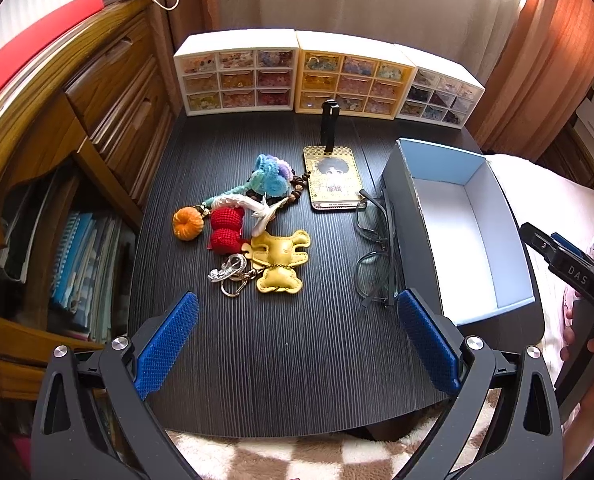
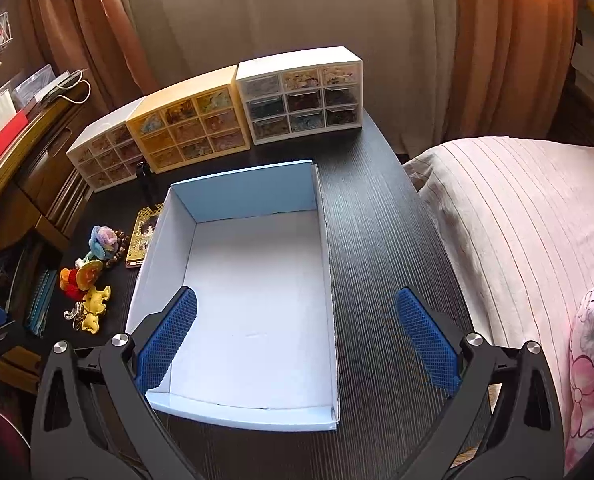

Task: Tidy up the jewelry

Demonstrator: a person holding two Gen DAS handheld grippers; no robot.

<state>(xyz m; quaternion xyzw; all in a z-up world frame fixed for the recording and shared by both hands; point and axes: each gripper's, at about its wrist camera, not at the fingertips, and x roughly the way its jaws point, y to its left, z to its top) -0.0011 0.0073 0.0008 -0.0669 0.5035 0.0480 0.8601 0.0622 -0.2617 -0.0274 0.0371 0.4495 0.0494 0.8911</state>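
Both the left gripper (image 1: 297, 332) and right gripper (image 2: 297, 332) gape wide, holding nothing. The charms (image 1: 253, 224) lie heaped on the table (image 1: 281, 360), left of the box (image 2: 253, 304). "DAS" shows on the right gripper's body.

The near part of the dark table (image 1: 297, 360) is bare. Further in, the pile of charms (image 1: 253, 232) and the glasses (image 1: 377, 248) block the way. The open box (image 2: 253, 292) has free room inside. Three drawer units (image 1: 321, 76) close the back edge.
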